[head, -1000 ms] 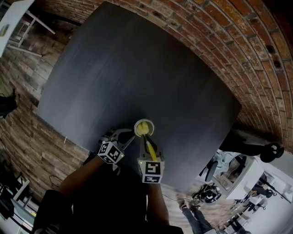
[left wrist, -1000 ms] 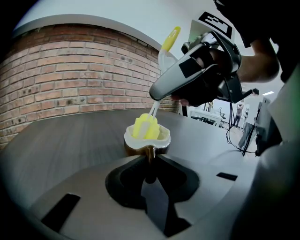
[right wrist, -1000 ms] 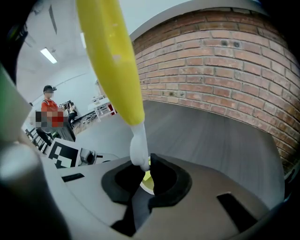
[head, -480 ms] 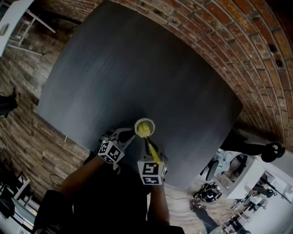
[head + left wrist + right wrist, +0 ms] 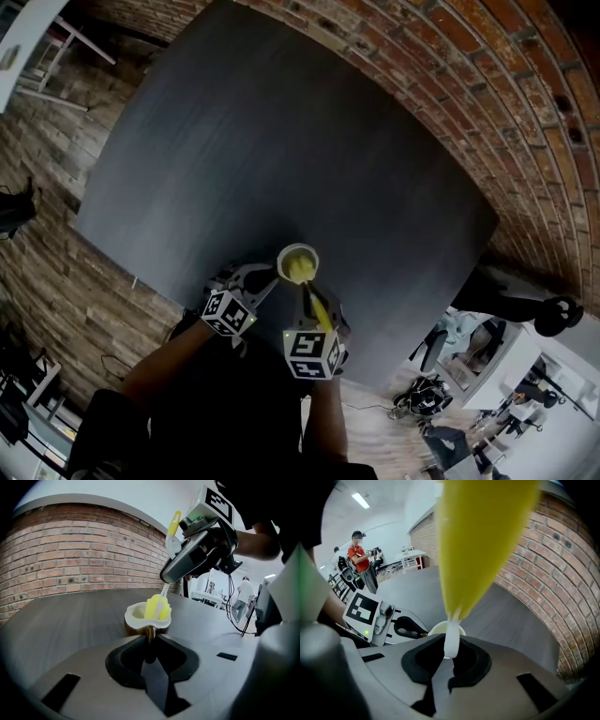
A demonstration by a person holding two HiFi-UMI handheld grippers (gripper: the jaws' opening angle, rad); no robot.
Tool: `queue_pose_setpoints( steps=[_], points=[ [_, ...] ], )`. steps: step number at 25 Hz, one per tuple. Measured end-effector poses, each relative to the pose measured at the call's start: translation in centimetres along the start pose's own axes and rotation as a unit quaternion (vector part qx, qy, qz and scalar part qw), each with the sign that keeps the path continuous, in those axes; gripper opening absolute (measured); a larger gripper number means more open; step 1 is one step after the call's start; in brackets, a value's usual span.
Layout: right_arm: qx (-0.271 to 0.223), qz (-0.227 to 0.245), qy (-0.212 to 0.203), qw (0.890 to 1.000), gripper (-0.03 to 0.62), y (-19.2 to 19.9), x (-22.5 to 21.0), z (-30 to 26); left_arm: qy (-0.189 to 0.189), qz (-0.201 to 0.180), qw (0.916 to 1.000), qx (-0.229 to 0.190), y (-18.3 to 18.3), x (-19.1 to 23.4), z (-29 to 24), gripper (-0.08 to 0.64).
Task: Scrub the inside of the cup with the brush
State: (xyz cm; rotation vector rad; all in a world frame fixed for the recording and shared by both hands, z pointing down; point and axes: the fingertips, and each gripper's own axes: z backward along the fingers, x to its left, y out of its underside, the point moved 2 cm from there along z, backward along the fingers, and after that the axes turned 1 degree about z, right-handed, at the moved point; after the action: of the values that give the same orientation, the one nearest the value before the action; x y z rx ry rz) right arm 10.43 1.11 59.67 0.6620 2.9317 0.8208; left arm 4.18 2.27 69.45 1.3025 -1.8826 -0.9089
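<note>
- The right gripper (image 5: 449,654) has its jaws clenched on the thin white neck of the yellow plastic brush (image 5: 480,541). The brush is probably light, and that neck is likely to flex. A hold nearer the thick yellow handle would steer it better.
- The left gripper (image 5: 149,641) is pinched on the brown handle of the small cream-lined cup (image 5: 136,616), steadying it.
- The cup stands on the dark grey round table (image 5: 281,141), near the person's edge, with the brush's head inside it. It looks rigid, light, breakable and apt to slide.
- Nothing obstructs the brush. The red brick wall (image 5: 450,84) lies beyond, and a person in a red top (image 5: 360,559) stands far off.
</note>
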Motion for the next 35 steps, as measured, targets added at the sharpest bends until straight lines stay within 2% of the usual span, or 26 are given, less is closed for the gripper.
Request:
queue_pose_setpoints(
  steps=[8, 11, 18, 22, 32, 35],
  points=[
    [-0.023, 0.085, 0.043, 0.995, 0.051, -0.5, -0.7, -0.1, 0.004, 0.0, 1.0, 0.0, 0.0, 0.0, 0.0, 0.081],
    [-0.042, 0.093, 0.052, 0.993, 0.051, -1.0, -0.7, -0.4, 0.005, -0.001, 1.0, -0.001, -0.1, 0.0, 0.0, 0.081],
    [-0.105, 0.04, 0.066, 0.991, 0.051, -2.5, -0.9, -0.8, 0.007, 0.0, 1.0, -0.004, 0.0, 0.0, -0.1, 0.081],
    [-0.14, -0.009, 0.053, 0.989, 0.049, -3.4, -0.8, -1.1, 0.008, -0.001, 1.0, -0.006, 0.0, 0.0, 0.0, 0.081],
    [-0.177, -0.092, 0.026, 0.98, 0.048, -4.3, -1.1, -1.6, 0.008, 0.001, 0.9999, -0.007, 0.0, 0.0, -0.1, 0.081],
    [-0.181, -0.101, 0.019, 0.978, 0.048, -4.3, -1.0, -1.5, 0.008, 0.001, 0.9999, -0.007, -0.1, 0.0, -0.1, 0.081]
  ],
)
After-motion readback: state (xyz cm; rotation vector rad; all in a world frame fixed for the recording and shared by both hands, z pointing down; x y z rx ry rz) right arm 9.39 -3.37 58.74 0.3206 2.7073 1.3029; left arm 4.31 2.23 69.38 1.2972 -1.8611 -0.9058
